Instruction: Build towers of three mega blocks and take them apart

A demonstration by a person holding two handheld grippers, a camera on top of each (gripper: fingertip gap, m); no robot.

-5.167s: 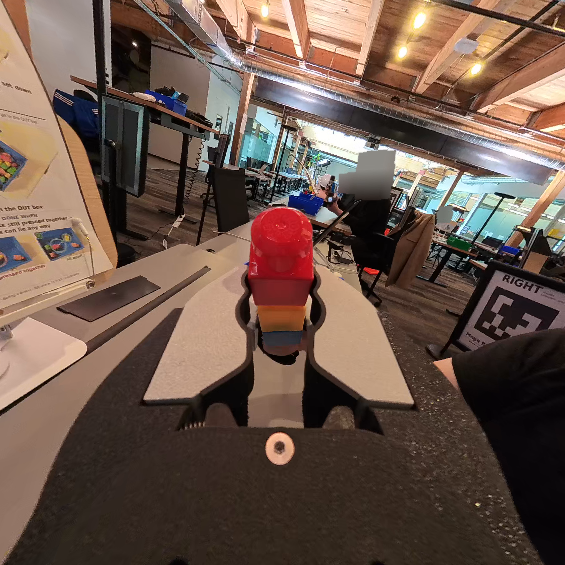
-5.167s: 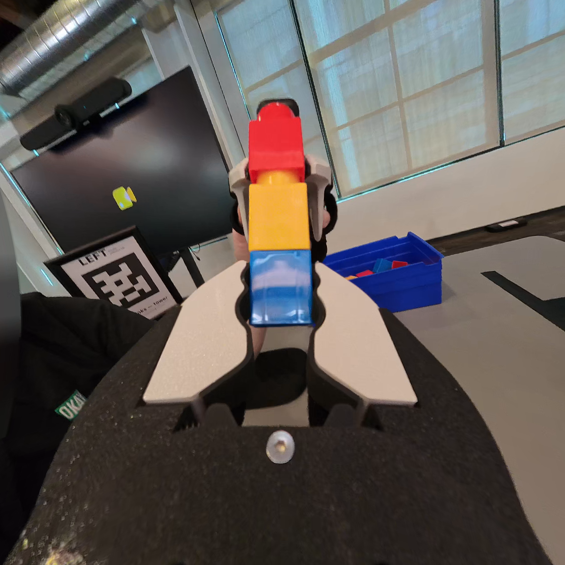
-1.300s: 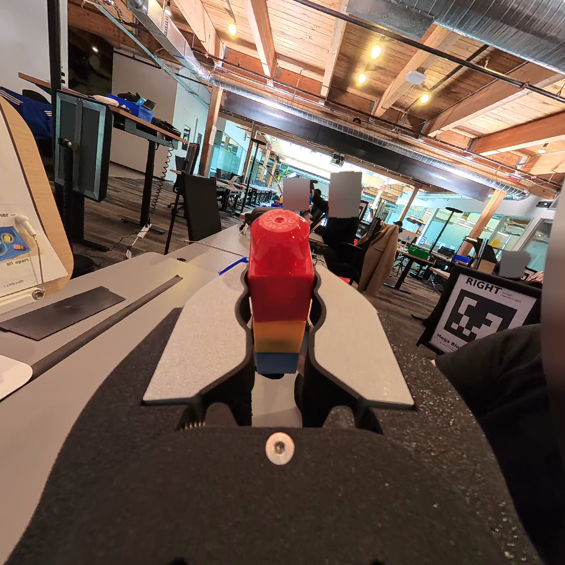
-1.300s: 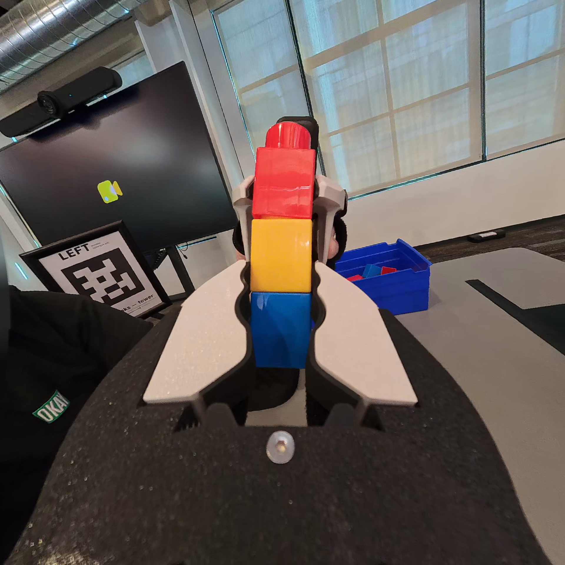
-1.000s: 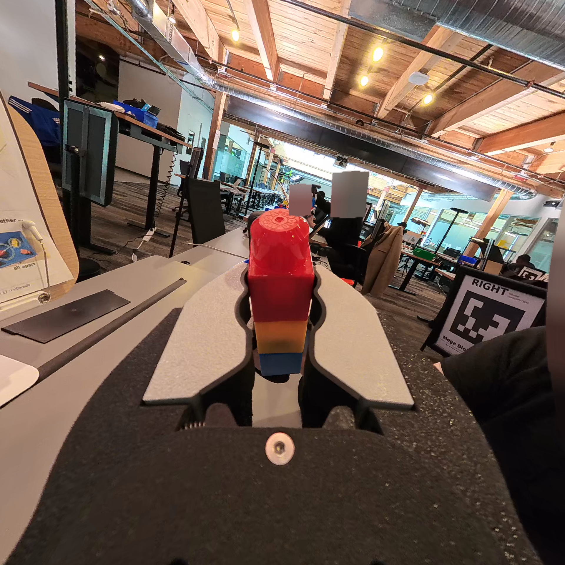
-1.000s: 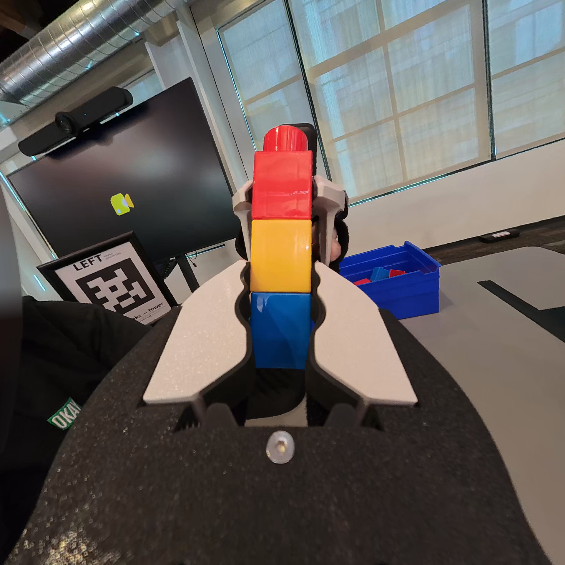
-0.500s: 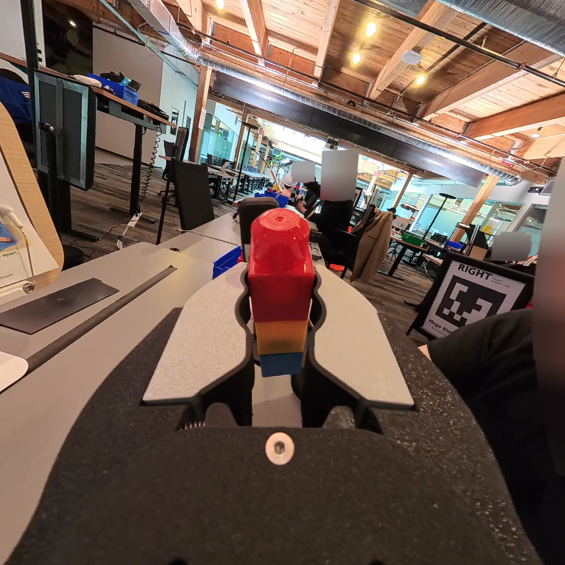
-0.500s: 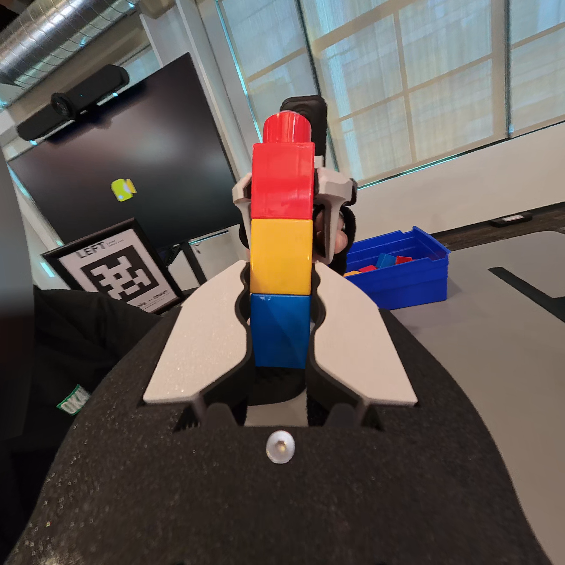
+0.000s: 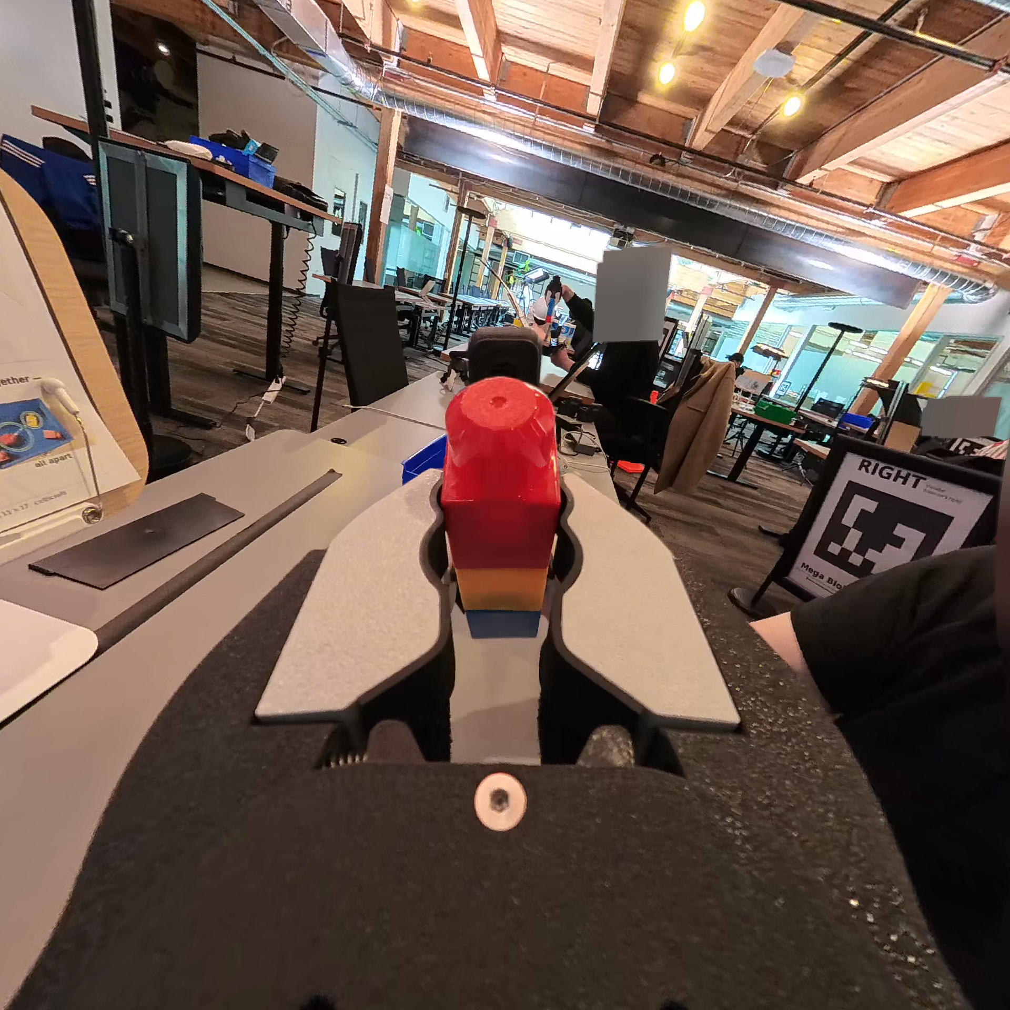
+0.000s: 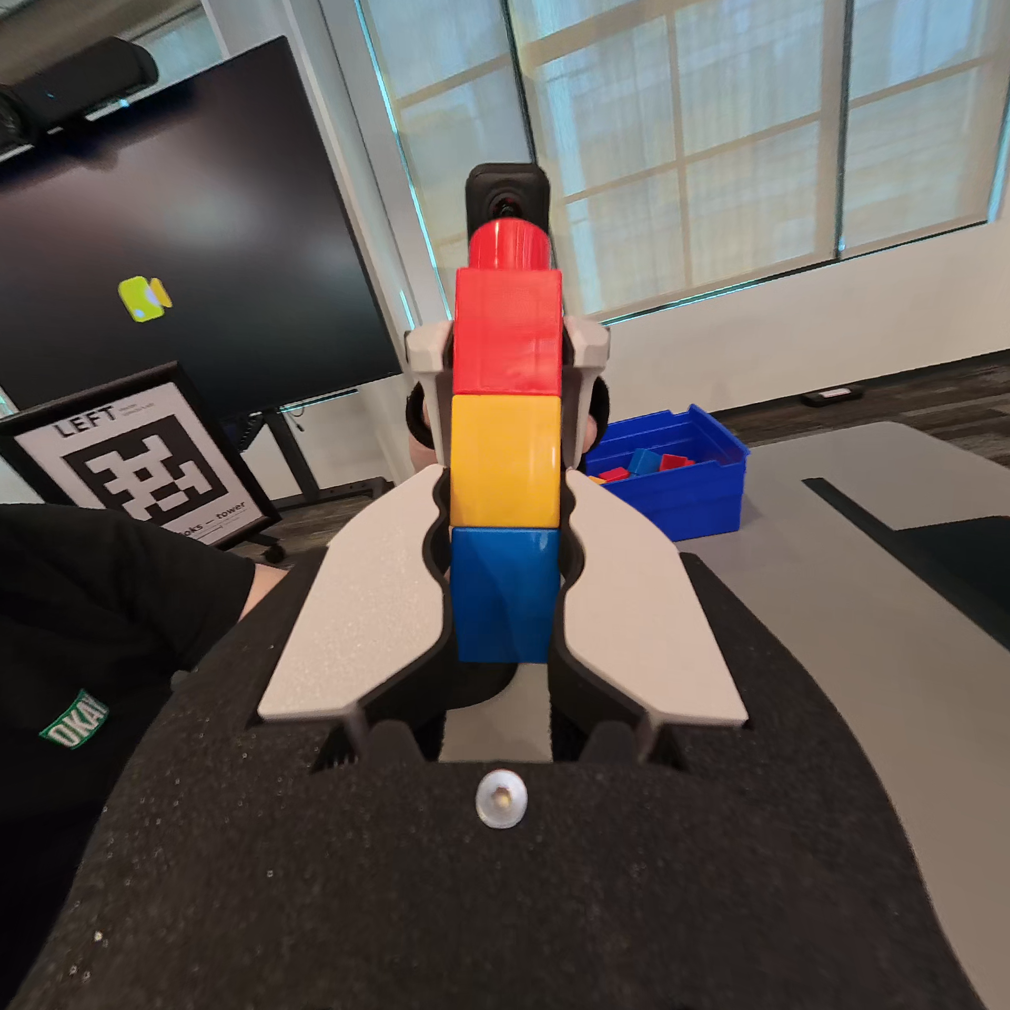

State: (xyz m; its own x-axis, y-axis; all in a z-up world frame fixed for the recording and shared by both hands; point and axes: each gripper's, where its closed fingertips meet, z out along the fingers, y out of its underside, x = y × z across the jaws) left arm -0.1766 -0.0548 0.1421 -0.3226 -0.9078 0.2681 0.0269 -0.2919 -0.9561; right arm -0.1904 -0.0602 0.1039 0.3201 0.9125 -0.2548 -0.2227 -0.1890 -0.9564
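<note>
One tower of three mega blocks is held level in the air between my two grippers, which face each other. In the left wrist view my left gripper [image 9: 500,524] is shut on the red block [image 9: 500,470], with the yellow block [image 9: 500,587] and blue block [image 9: 503,623] behind it. In the right wrist view my right gripper [image 10: 505,524] is shut on the blue block [image 10: 505,593]. Beyond it are the yellow block [image 10: 505,459] and the red block [image 10: 508,333], which sits in the left gripper [image 10: 508,350]. All three blocks are joined.
A blue bin [image 10: 677,492] with loose blocks stands on the grey table [image 10: 847,574]; its corner also shows in the left wrist view [image 9: 423,459]. Framed marker signs [image 10: 142,470] [image 9: 896,530] stand at the table's sides. An instruction board [image 9: 49,426] stands left. A person's black sleeve [image 10: 98,601] is close. Both grippers' tips are close together, under 4 cm apart.
Both grippers keep their hold on the joined tower. The pair has swung slightly, so the background has shifted in both views.
</note>
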